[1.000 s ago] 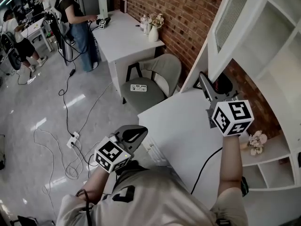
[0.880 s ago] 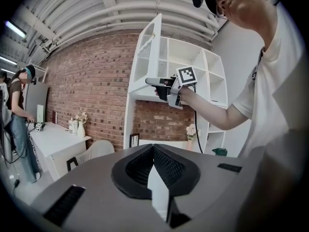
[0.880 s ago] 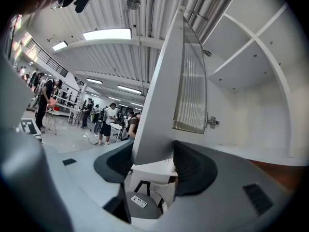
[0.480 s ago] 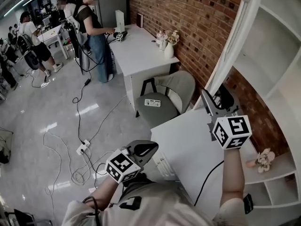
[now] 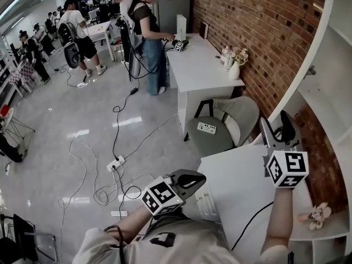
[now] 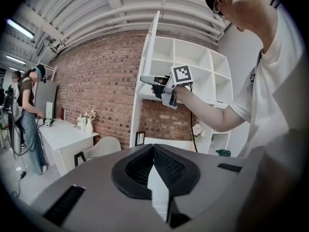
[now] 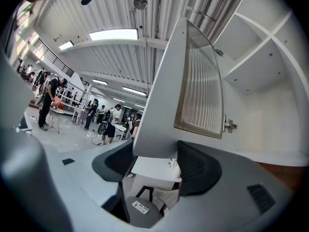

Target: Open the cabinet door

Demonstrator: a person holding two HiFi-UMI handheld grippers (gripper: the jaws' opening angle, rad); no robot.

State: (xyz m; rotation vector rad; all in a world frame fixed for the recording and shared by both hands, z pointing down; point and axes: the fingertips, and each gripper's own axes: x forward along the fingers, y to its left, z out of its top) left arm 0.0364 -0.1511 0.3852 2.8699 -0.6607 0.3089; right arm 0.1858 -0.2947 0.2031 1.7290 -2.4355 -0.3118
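The white cabinet door (image 5: 316, 48) with its ribbed glass panel (image 7: 200, 81) stands swung out from the white shelf cabinet (image 5: 336, 111). My right gripper (image 5: 276, 126) is raised at the door's lower edge. In the right gripper view the door's bottom corner (image 7: 159, 129) sits between the jaws of my right gripper (image 7: 155, 161), and the pads stand clear of it. Those jaws have just been opening. My left gripper (image 5: 201, 176) hangs low near my body, shut and empty. In the left gripper view the left gripper (image 6: 153, 149) faces the cabinet and the right gripper (image 6: 146, 79).
A white desk (image 5: 236, 175) lies under the cabinet, with a flower sprig (image 5: 318, 214) on a low shelf. A grey chair (image 5: 220, 128) and another white desk (image 5: 201, 65) stand along the brick wall. Cables (image 5: 118, 164) run over the floor; several people stand behind.
The door has swung further out, now seen almost edge-on. My right gripper has shifted sideways along with it and its jaws have widened. The left gripper has stayed by my body.
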